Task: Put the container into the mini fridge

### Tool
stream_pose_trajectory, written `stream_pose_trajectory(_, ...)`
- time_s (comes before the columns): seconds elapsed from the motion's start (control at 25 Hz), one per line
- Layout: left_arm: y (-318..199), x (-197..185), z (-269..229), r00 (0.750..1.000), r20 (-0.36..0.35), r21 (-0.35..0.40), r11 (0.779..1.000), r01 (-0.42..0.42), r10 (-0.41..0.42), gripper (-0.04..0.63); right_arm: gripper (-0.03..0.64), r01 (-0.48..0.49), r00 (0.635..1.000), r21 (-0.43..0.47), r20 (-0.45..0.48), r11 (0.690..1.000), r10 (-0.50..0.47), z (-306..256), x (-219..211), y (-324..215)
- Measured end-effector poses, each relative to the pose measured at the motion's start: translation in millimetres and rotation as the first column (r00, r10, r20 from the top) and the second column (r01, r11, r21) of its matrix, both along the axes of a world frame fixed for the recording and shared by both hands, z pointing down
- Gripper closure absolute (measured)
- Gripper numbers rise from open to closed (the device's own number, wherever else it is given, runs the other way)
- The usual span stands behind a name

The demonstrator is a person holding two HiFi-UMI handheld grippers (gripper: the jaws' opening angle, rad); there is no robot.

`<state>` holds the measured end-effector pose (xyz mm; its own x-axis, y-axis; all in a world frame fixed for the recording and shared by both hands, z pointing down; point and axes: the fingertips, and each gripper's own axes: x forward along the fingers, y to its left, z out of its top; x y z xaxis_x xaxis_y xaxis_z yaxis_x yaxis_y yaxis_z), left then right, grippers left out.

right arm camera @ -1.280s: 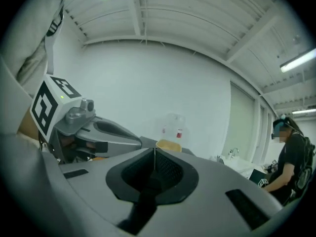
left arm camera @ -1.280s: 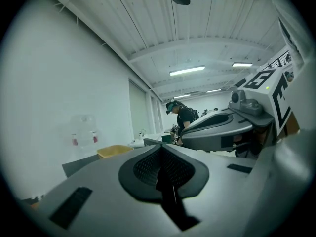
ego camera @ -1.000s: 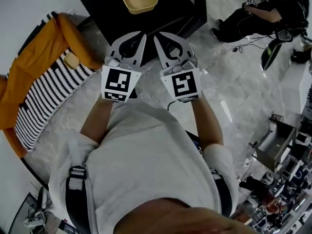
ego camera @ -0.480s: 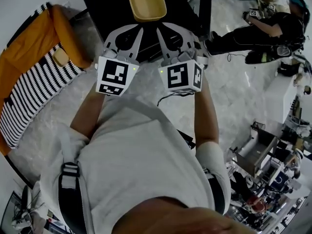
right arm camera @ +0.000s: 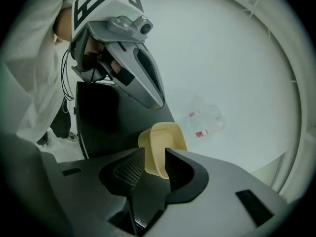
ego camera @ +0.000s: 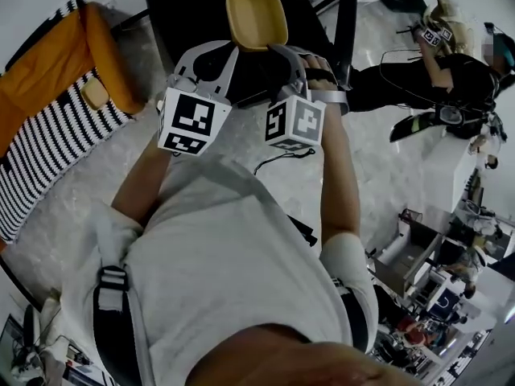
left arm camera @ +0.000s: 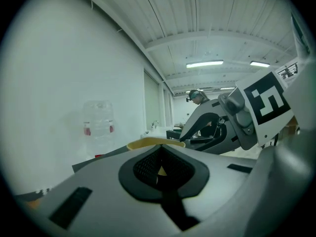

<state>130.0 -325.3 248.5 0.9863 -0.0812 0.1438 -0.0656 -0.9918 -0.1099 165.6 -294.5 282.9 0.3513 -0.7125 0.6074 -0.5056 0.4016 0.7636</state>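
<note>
The yellow container (ego camera: 256,14) sits open side up on top of the black mini fridge (ego camera: 181,10). The right gripper (right arm camera: 155,151) is rolled onto its side and angled down at the container. Its fingers have just been opening and now stand wide apart, with the near end of the container showing in the gap between them, though I cannot tell whether either pad touches it. The left gripper (left arm camera: 159,149) is held just beside the right one, nearly level, its fingers closed together on nothing, with only a sliver of the yellow rim visible past them. A clear plastic bottle (left arm camera: 98,125) with a red label stands against the white wall beyond the fridge. An orange seat with a black-and-white striped cushion (ego camera: 56,135) lies to the left on the pale stone floor (ego camera: 386,167)
</note>
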Motion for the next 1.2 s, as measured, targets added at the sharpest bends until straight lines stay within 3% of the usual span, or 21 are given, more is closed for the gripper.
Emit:
stream_pose_trajectory(0.28, -19.4, -3.5, 13.3, 1.000, 0.022, -0.046, 0.999, -0.001, 0.002, 0.583, 0.477, 0.003, 0.999, -0.117, -0.048, 0.993, -0.008, 12.9, 3.1, -13.8)
stream_pose_trajectory(0.52, -14.2, -1.9, 2.9, 0.998, 0.029, -0.057, 0.996, -0.062, 0.063, 0.583, 0.477, 0.002, 0.993, -0.200, -0.112, 0.980, -0.025, 18.7, 11.4, -9.9)
stream_pose_trajectory(0.8, -12.5, -7.7, 8.9, 0.994, 0.038, -0.066, 0.992, -0.104, 0.106, 0.583, 0.523, -0.007, 0.991, -0.194, -0.131, 0.981, -0.019, 17.2, 6.9, -3.4)
stream_pose_trajectory(1.0, -28.7, -7.3, 13.1, 0.996, 0.038, -0.065, 0.995, -0.073, 0.076, 0.583, 0.545, 0.014, 0.989, -0.195, -0.143, 0.981, -0.043, 20.4, 7.4, -12.4)
stream_pose_trajectory(1.2, -41.2, -8.1, 17.5, 0.998, 0.055, -0.073, 0.997, 0.020, -0.016, 0.583, 0.551, 0.075, 0.987, -0.178, -0.126, 0.981, -0.098, 20.0, 6.7, -9.9)
